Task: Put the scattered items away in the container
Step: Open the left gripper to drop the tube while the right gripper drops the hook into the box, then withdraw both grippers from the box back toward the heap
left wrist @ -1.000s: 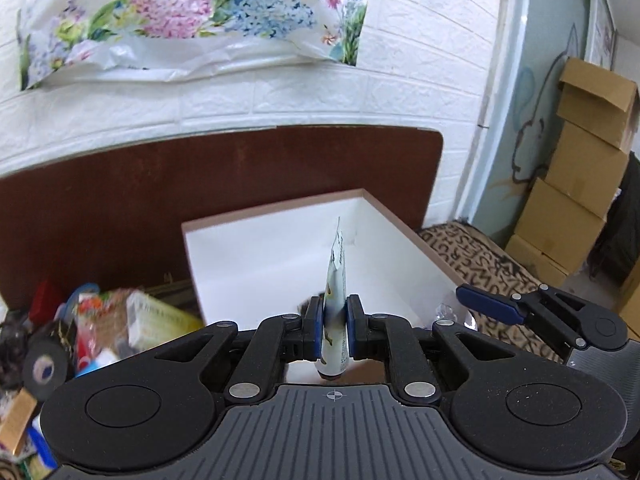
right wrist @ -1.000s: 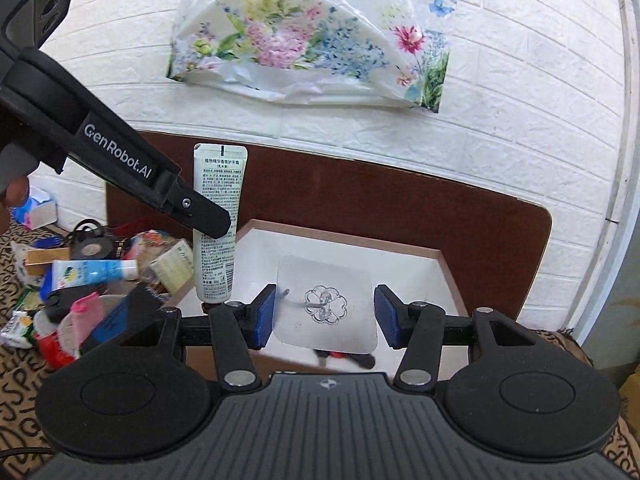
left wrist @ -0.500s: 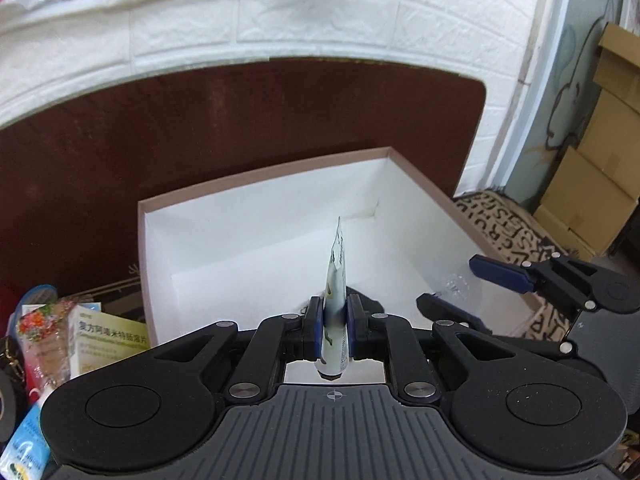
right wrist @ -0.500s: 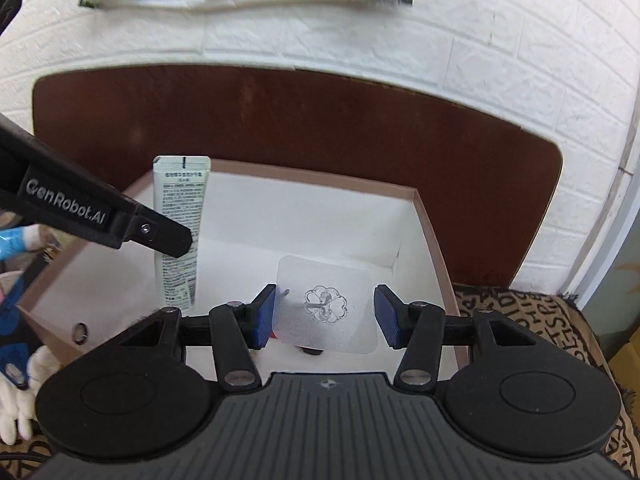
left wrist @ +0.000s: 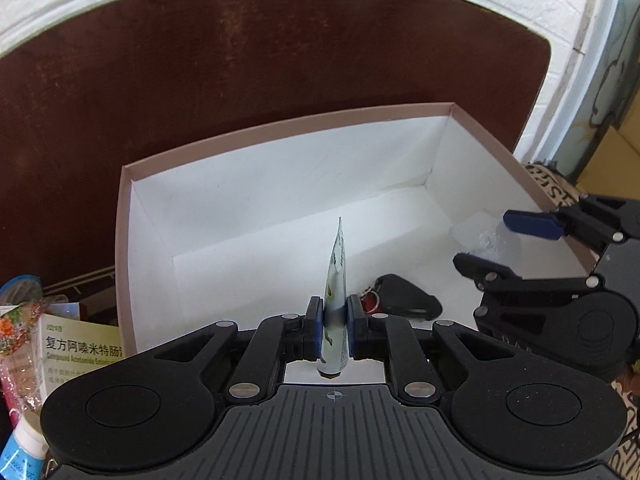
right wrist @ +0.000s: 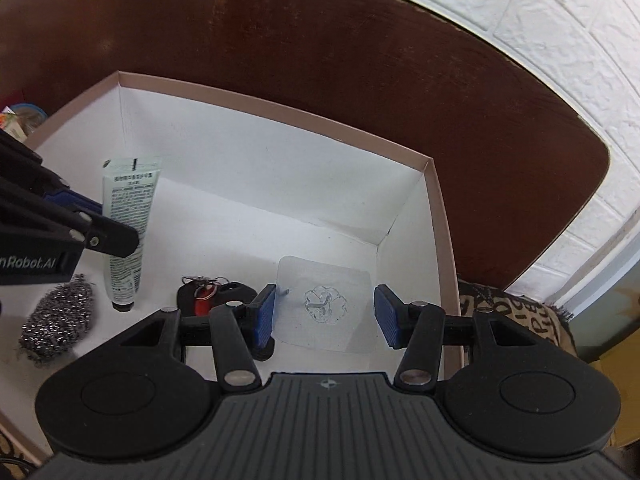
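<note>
left tool pinching the tube over the box. right tool spread around the clear sticker; can't tell if it's touching. sticker might cling to a pad and not drop.

bright even light | soft shadows | sharp focus | fisheye bending at edges

Box against the far board, scouring pad near left inside, key fob beside it, clutter pile left of box.
</note>
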Action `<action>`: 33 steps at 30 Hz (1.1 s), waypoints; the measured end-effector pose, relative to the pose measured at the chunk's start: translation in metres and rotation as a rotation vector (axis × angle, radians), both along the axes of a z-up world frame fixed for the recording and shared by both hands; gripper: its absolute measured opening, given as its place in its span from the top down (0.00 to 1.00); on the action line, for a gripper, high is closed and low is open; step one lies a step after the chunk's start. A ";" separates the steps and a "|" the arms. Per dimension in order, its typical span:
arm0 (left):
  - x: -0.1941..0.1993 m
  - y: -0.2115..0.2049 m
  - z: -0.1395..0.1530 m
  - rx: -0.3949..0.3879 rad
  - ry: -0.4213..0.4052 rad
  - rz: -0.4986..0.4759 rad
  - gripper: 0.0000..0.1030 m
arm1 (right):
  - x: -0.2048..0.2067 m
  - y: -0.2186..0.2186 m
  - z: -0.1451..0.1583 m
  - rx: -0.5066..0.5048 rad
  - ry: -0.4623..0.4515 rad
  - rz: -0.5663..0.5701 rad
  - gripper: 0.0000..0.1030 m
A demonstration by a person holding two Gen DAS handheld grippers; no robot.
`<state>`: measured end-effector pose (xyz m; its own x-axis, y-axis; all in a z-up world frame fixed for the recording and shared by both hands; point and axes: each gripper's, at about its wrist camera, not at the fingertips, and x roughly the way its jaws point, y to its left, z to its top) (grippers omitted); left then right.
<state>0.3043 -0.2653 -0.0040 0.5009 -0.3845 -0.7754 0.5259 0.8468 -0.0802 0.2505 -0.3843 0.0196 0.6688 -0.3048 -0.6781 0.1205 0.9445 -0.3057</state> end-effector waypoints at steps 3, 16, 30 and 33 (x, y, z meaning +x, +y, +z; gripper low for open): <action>0.004 0.001 -0.004 0.007 0.004 0.001 0.92 | 0.009 0.000 -0.002 -0.011 0.010 0.006 0.45; -0.011 0.016 0.023 -0.097 -0.150 0.018 0.08 | 0.009 0.003 0.001 -0.044 -0.058 0.021 0.12; -0.032 0.015 0.025 -0.065 -0.178 0.001 0.05 | -0.016 0.007 0.011 -0.015 -0.079 0.018 0.03; -0.039 0.019 0.030 -0.064 -0.186 0.003 0.05 | -0.023 0.010 0.015 -0.014 -0.090 0.021 0.03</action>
